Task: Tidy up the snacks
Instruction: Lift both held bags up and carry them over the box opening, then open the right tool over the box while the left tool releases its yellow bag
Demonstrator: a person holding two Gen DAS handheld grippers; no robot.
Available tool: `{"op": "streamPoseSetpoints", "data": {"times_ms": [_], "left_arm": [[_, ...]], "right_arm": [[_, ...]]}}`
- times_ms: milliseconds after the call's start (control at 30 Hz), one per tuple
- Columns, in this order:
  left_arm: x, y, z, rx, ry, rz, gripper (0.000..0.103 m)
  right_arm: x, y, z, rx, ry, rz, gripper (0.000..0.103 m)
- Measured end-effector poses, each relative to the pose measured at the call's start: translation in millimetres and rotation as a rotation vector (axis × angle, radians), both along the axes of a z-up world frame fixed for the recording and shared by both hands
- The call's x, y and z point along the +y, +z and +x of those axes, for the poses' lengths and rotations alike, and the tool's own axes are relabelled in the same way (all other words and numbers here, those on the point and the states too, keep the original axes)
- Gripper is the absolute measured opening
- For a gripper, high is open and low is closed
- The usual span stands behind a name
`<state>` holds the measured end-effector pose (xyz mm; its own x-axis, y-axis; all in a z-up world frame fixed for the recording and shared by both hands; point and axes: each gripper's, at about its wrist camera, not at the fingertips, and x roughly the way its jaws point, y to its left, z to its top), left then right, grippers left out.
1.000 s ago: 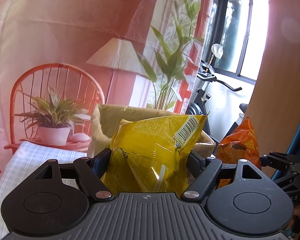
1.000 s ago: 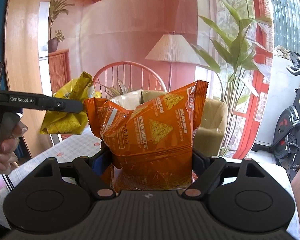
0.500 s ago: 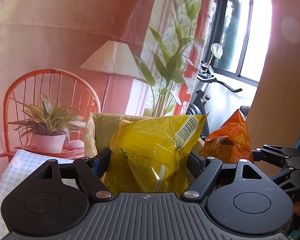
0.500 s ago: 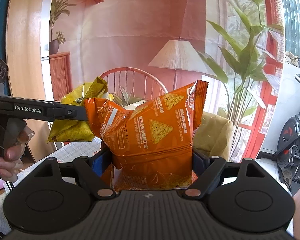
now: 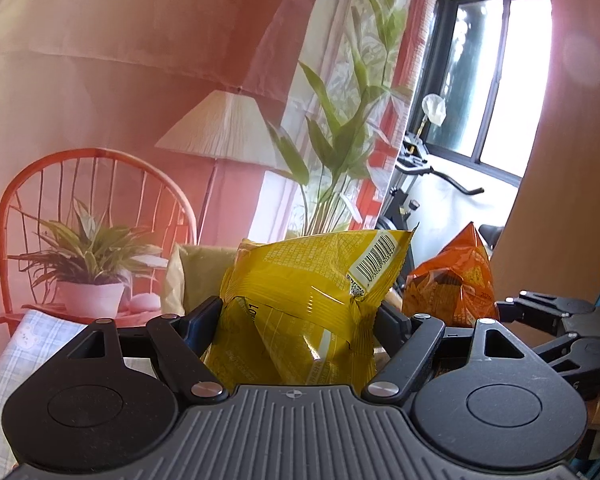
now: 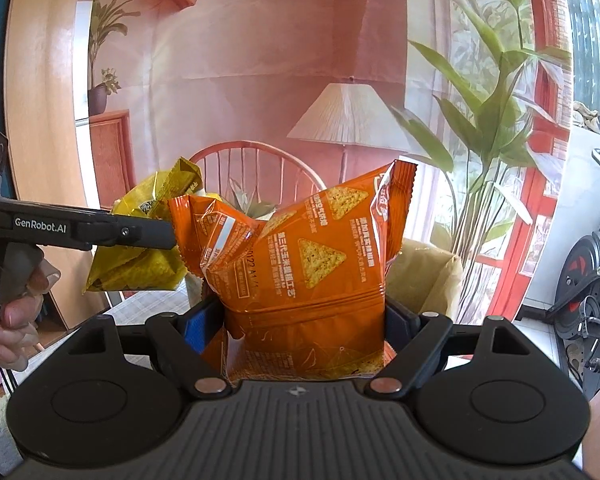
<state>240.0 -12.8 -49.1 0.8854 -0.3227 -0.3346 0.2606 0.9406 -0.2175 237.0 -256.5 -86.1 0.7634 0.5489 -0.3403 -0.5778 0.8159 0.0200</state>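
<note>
My left gripper (image 5: 298,316) is shut on a yellow snack bag (image 5: 312,292) and holds it up in the air. My right gripper (image 6: 304,316) is shut on an orange tortilla-chip bag (image 6: 308,264), also held up. In the left wrist view the orange bag (image 5: 452,280) shows at the right, close beside the yellow one. In the right wrist view the yellow bag (image 6: 140,248) hangs at the left in the left gripper (image 6: 156,236), touching the orange bag's edge. A tan paper bag (image 5: 196,272) stands open behind both, also seen in the right wrist view (image 6: 424,276).
A checked tablecloth (image 5: 24,344) covers the table below. A printed backdrop with a chair, lamp and plants hangs behind. A wooden panel (image 5: 564,200) stands at the right, an exercise bike (image 6: 588,264) beyond it.
Both grippers have risen and drawn closer together with their bags. The yellow and orange bags now stand side by side above the paper bag.
</note>
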Motion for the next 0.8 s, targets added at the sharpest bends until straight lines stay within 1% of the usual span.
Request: {"op": "streamPoseSetpoints", "data": {"times_ms": [100,267,367,467,633,800], "left_arm": [[0.8,7.9,9.6,-0.01,0.0,-0.037,0.081],[0.9,16.2,31.3,-0.035,0.028,-0.086,0.081],[-2.0,16.2,47.8,-0.029,0.041,-0.084,0.081],[-3.2,10.5,65.9,-0.003,0.036,-0.09,0.081],[-5.0,-6.6,92.6,0.053,0.051,-0.073,0.082],[-4.1,-21.6,109.6,0.078,0.057,-0.058,0.082]], "right_arm": [[-4.9,5.3,9.1,-0.012,-0.01,0.005,0.083],[-13.4,16.1,33.5,-0.035,-0.042,0.046,0.083],[-11.7,19.1,49.5,-0.043,-0.049,0.073,0.083],[-3.7,17.9,66.1,-0.05,-0.046,0.078,0.083],[7.1,3.8,103.3,0.008,-0.053,0.103,0.084],[12.9,-16.5,129.5,0.068,-0.071,0.11,0.084]]}}
